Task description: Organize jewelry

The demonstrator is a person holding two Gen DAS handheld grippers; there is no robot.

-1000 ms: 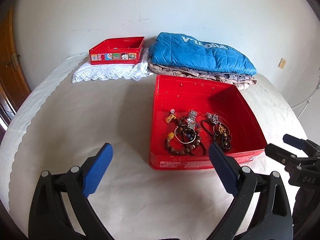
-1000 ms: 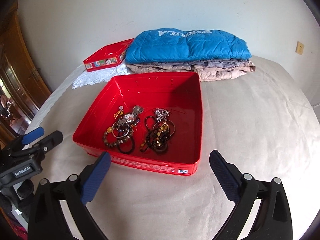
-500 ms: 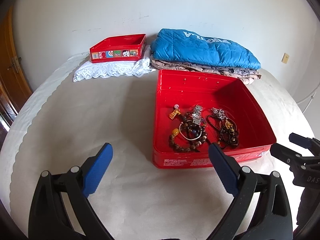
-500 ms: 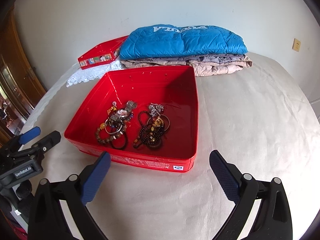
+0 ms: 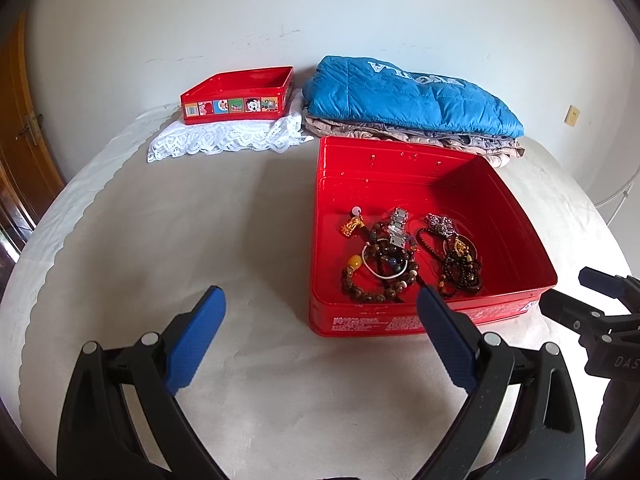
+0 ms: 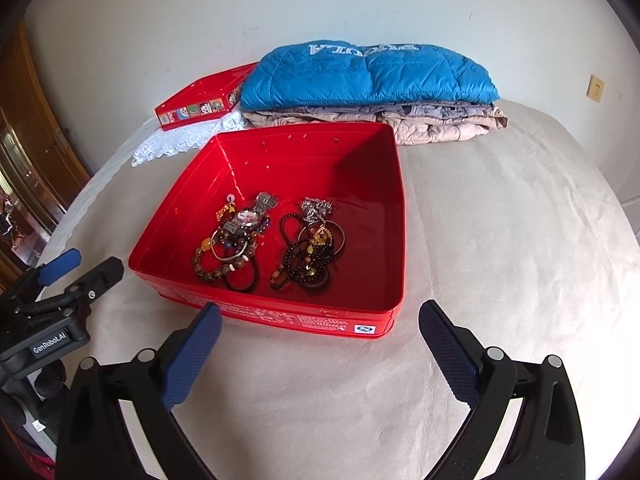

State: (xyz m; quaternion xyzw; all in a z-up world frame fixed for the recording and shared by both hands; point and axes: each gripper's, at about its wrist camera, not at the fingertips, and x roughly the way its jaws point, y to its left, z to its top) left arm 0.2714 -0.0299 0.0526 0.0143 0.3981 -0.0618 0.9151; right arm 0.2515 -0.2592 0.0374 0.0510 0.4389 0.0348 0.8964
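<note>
Both of your tongs hover low over the bed point(image 5: 160, 216), and both stand spread wide with nothing between the blue pads. Your left tongs point(image 5: 320, 332) sit just short of the near wall of the big red tin point(image 5: 516, 208), with the right-hand pad overlapping the tin's front edge in the left wrist view. Your right tongs point(image 6: 320, 344) are likewise just in front of that same tin point(image 6: 188, 208), aimed at its near wall. Inside the tin lies the jewelry, in two tangled heaps on the floor of the box: a left heap point(image 5: 380, 264) of brown bead bracelets, a metal watch band, a white bangle and a yellow bead, and a right heap point(image 5: 456, 260) of dark bead strings with gold charms and a silvery piece. In the right wrist view the same two heaps point(image 6: 236, 240) point(image 6: 312, 244) sit side by side, close but apart. Farther back, a smaller red tin point(image 5: 240, 100) with cartoon stickers rests on a white lace cloth point(image 5: 228, 140), beside a folded blue quilted jacket point(image 5: 408, 96) stacked on beige bedding point(image 6: 440, 124) against the wall.
</note>
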